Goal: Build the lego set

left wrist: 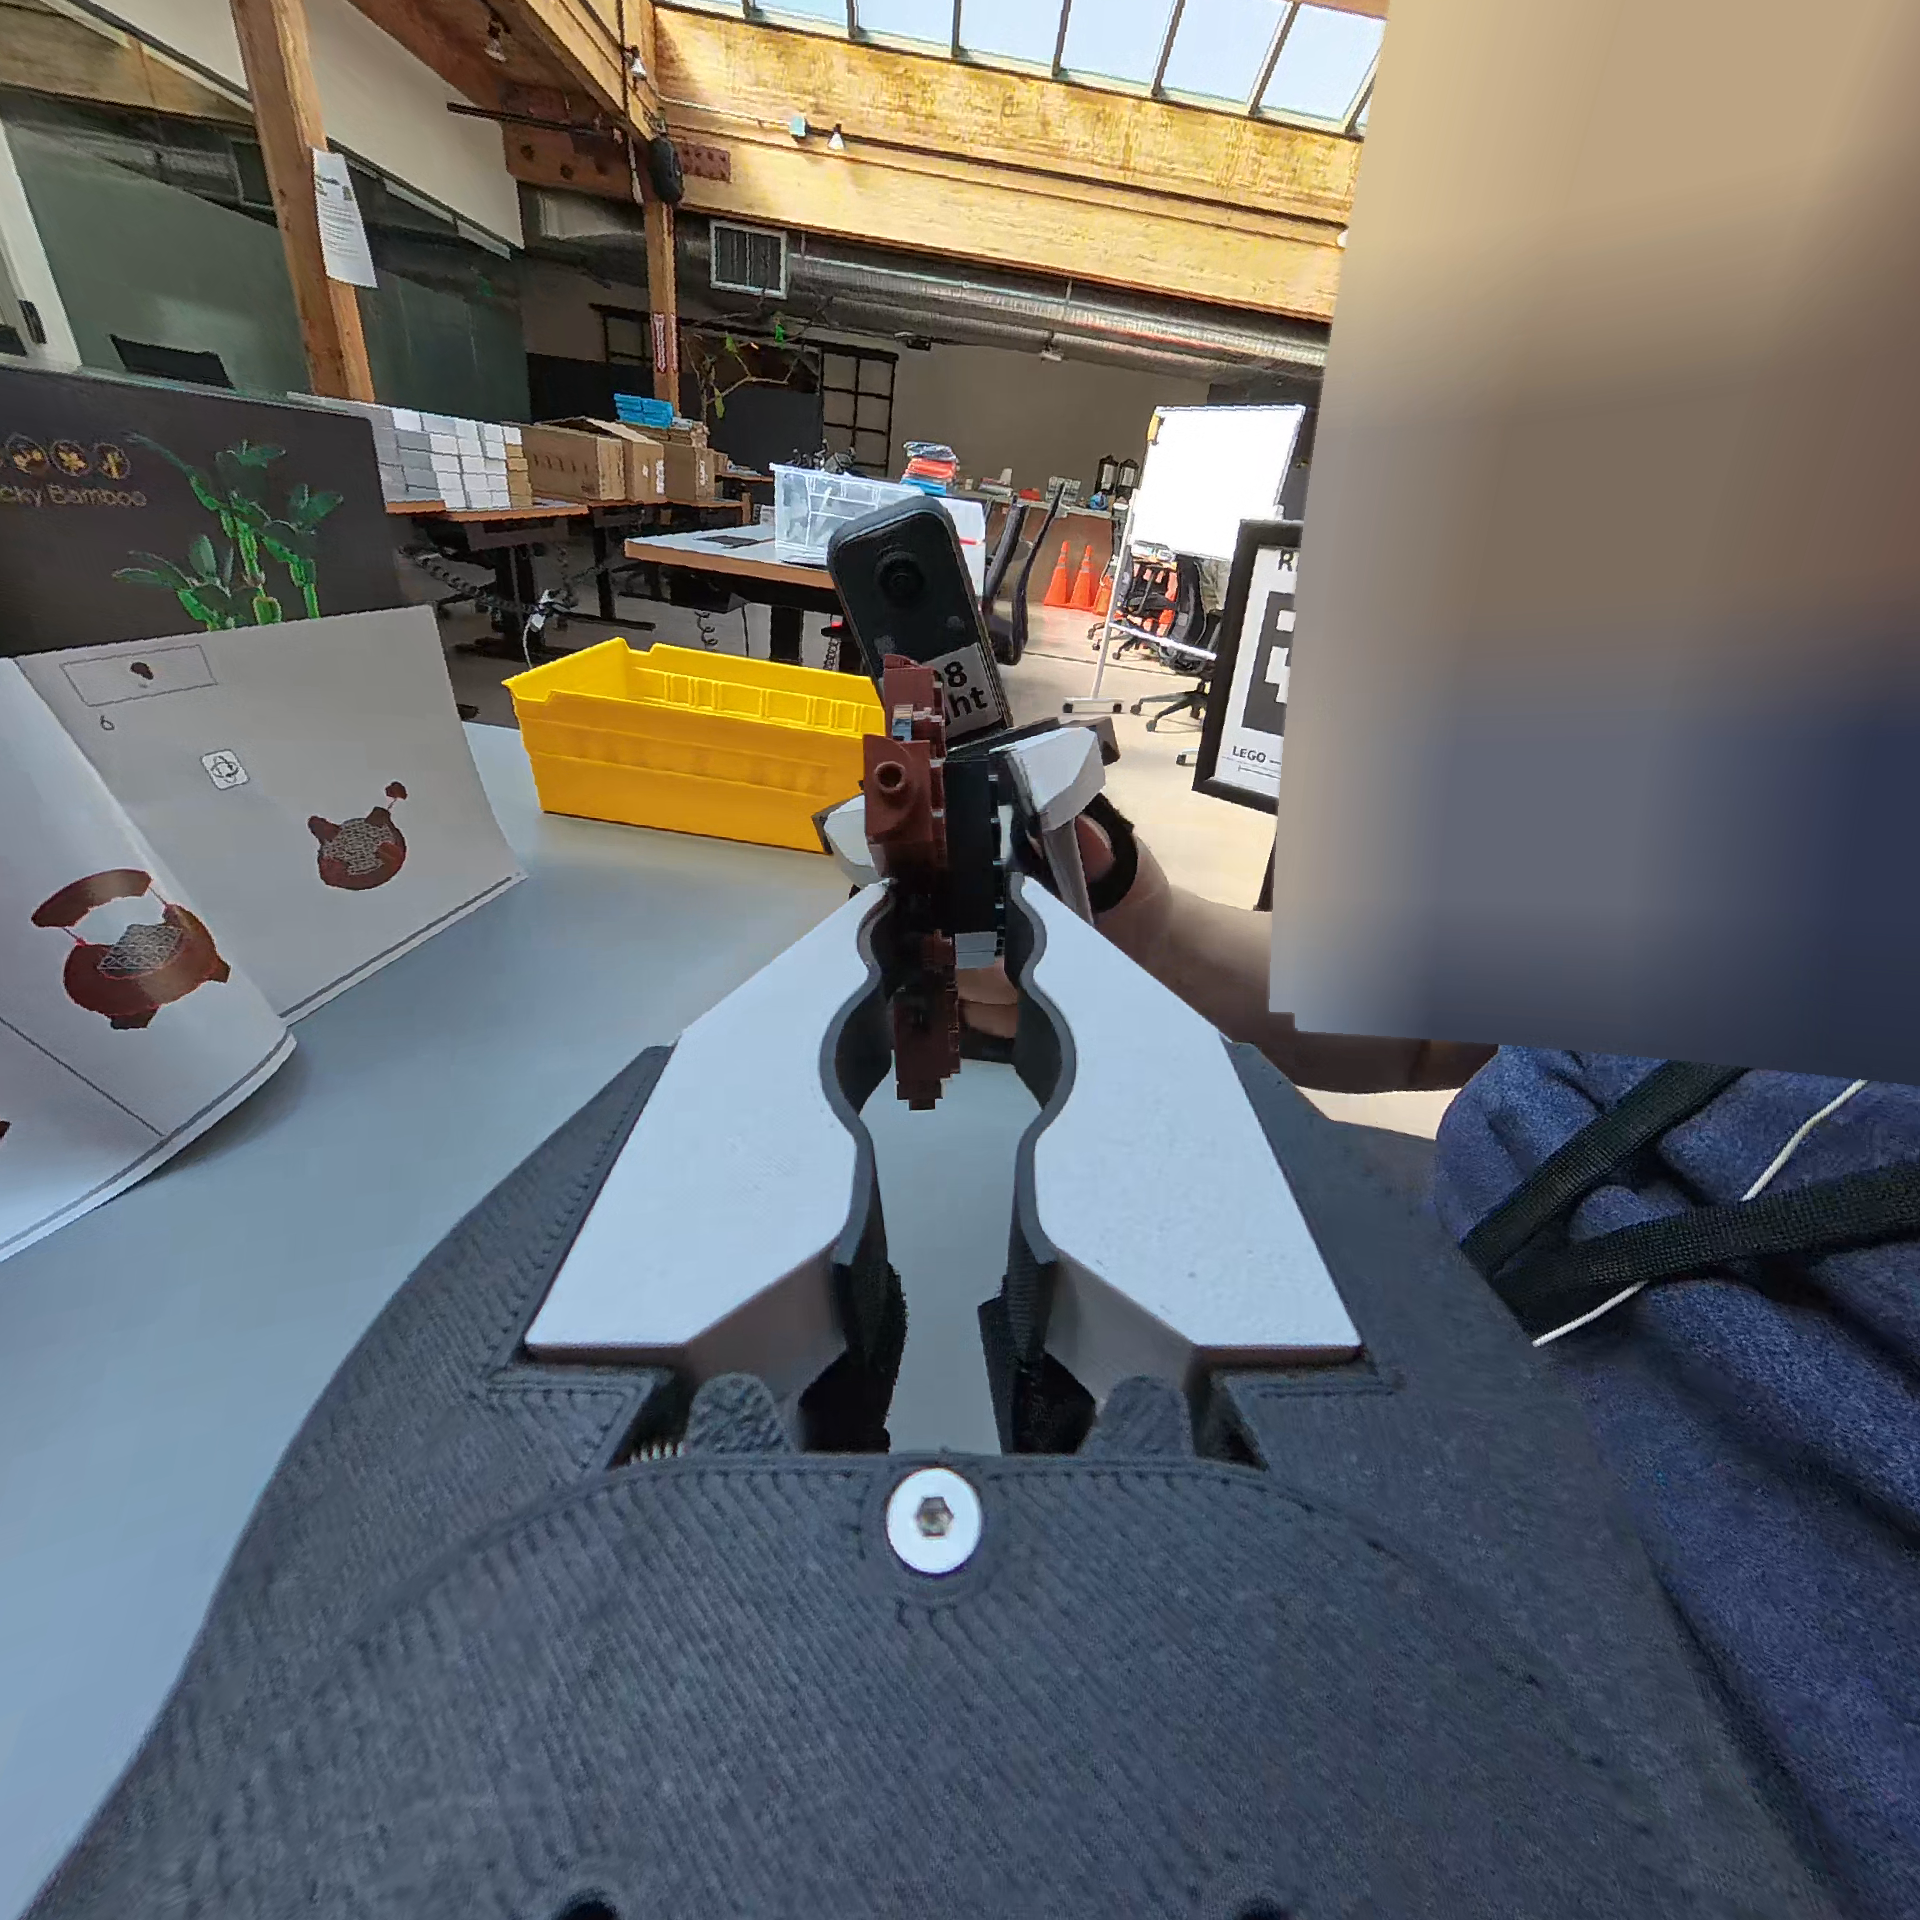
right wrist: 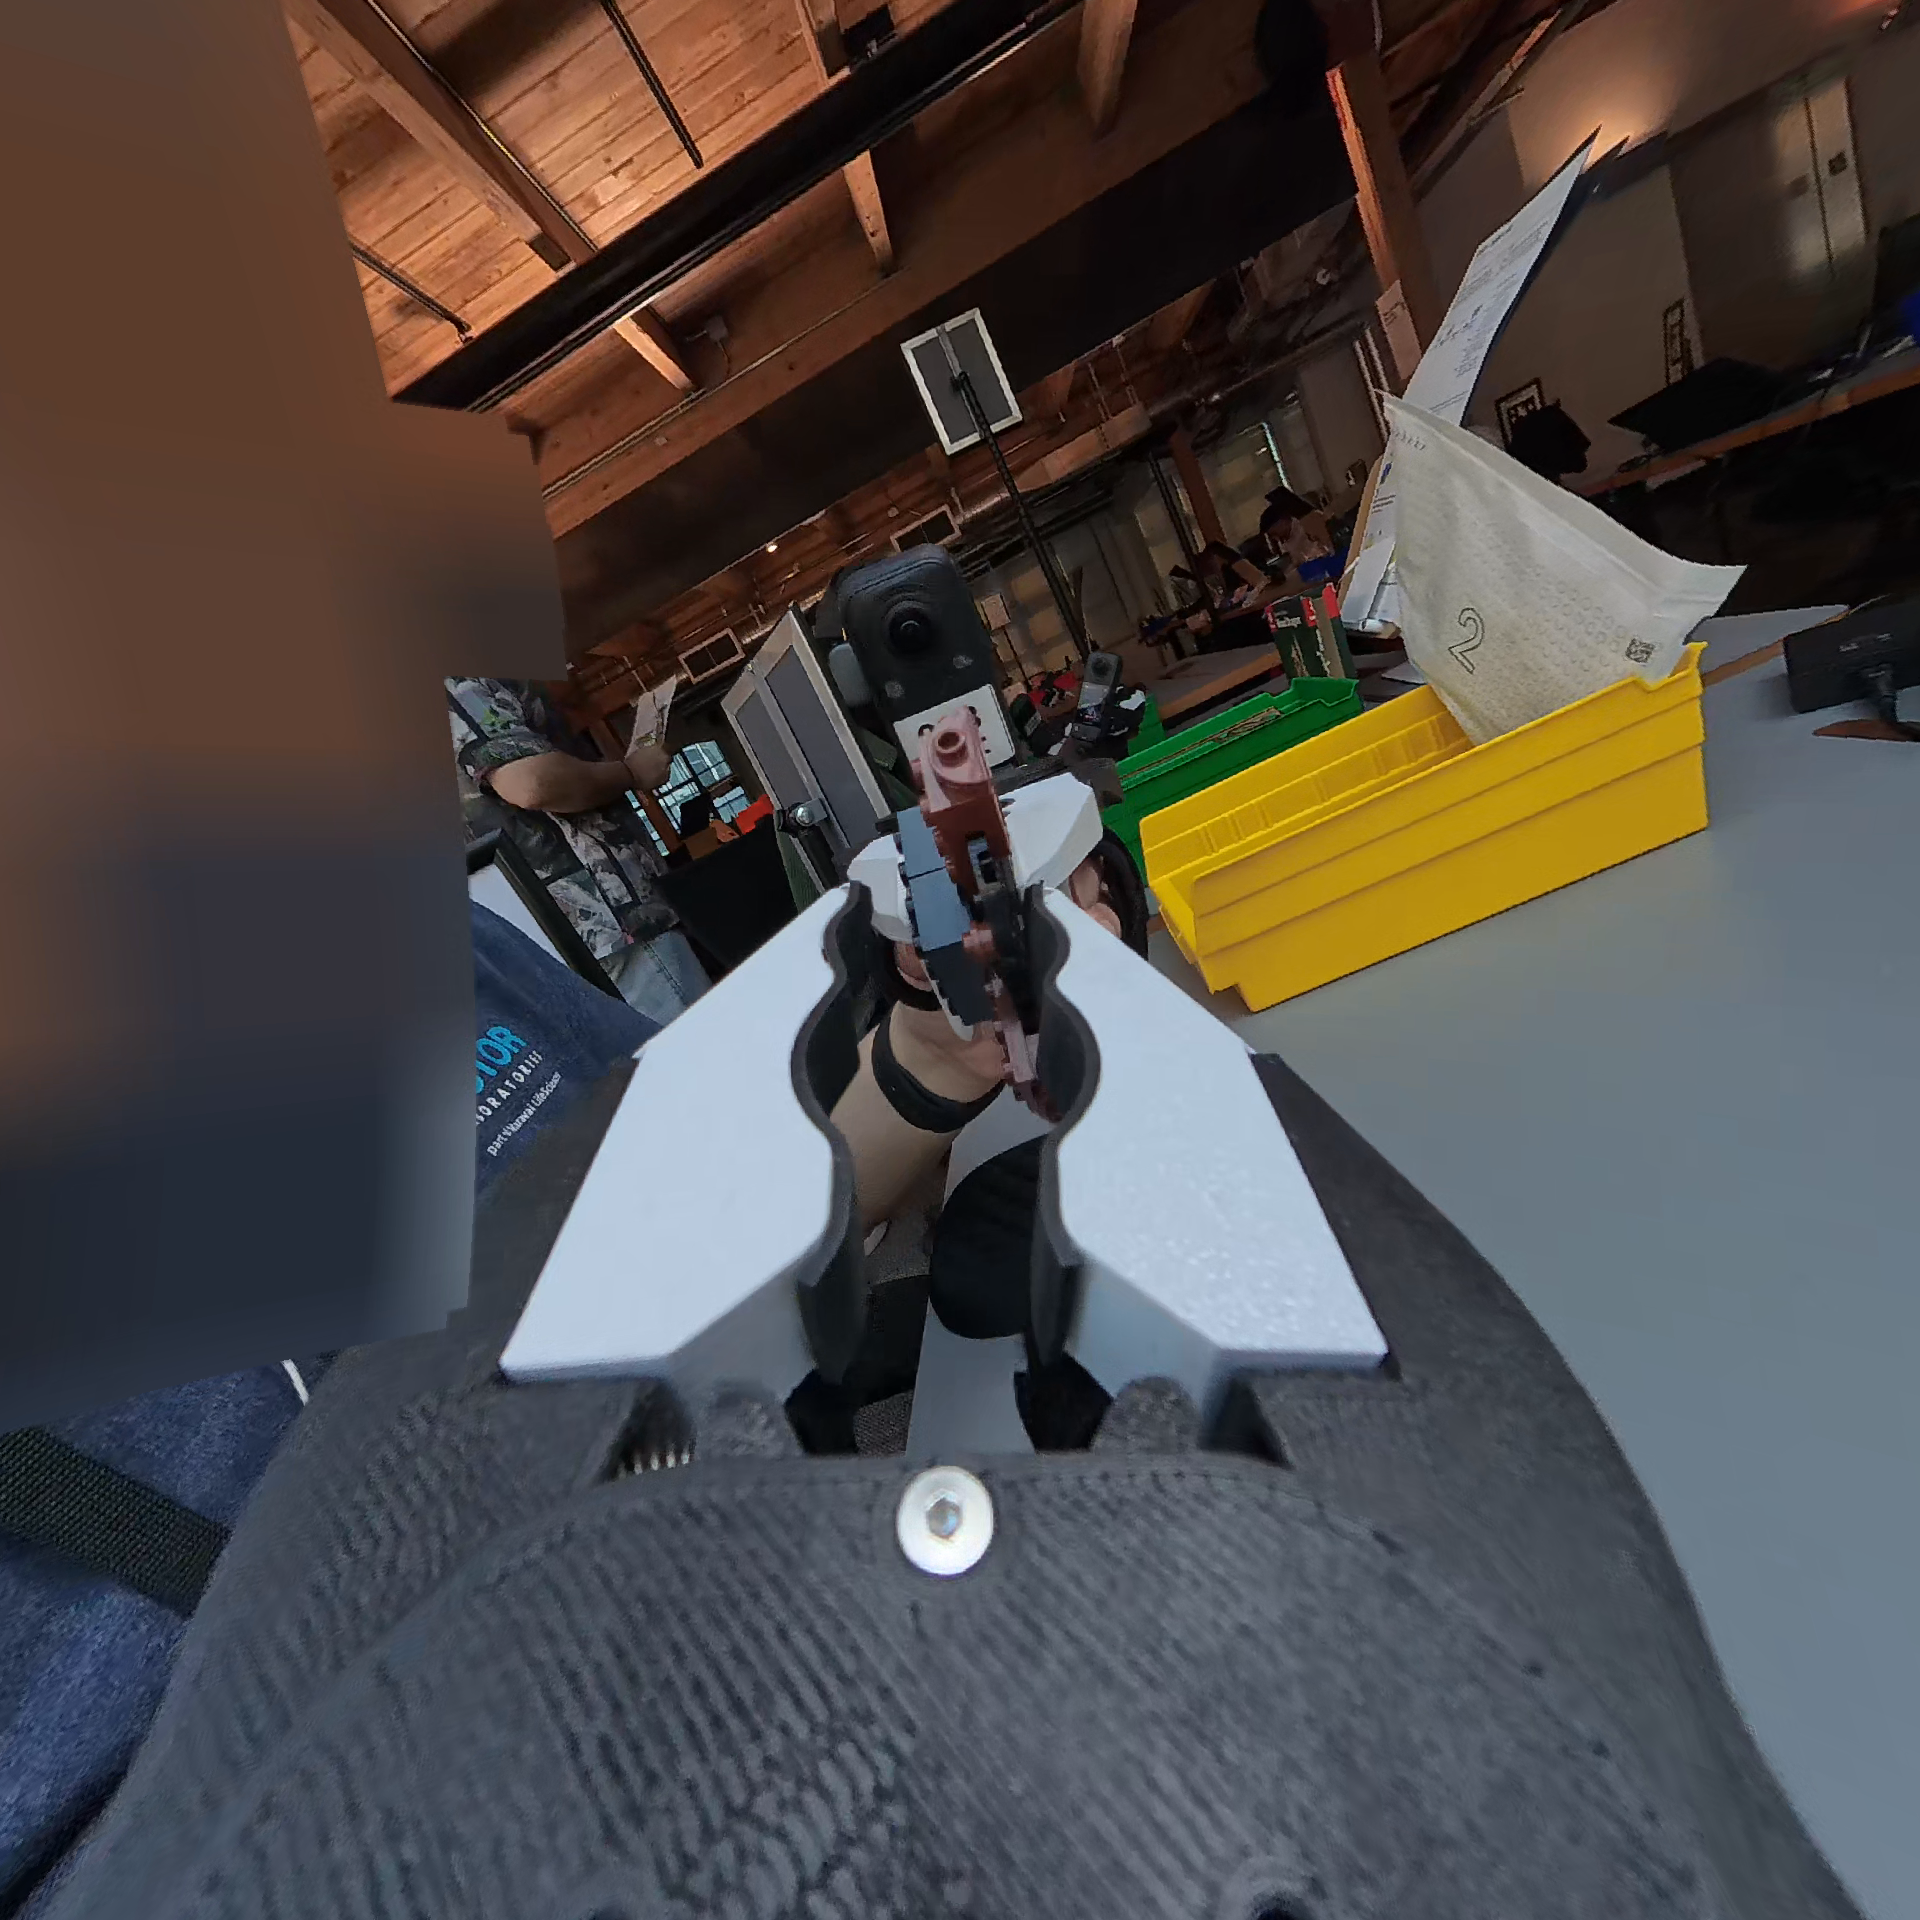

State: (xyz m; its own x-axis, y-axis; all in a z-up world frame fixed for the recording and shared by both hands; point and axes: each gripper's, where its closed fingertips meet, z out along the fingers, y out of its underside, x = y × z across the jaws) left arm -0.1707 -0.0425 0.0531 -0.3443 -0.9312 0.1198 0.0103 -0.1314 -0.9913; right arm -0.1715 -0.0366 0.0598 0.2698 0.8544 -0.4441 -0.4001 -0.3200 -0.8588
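While both the left gripper [left wrist: 943, 914] and right gripper [right wrist: 948, 935] clamp the brown-and-black Lego assembly [left wrist: 925, 883] aloft, press squarely, avoiding twist.

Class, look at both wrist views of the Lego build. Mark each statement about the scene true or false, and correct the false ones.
1. Both grippers grip the brown-and-black Lego assembly. True: left gripper, right gripper.
2. The assembly rests on the table. False: it is held up in the air.
3. An open instruction booklet lies on the table. True.
4. The yellow bin holds a white bag. True.
5. The bin beside it is red. False: it is a green bin.
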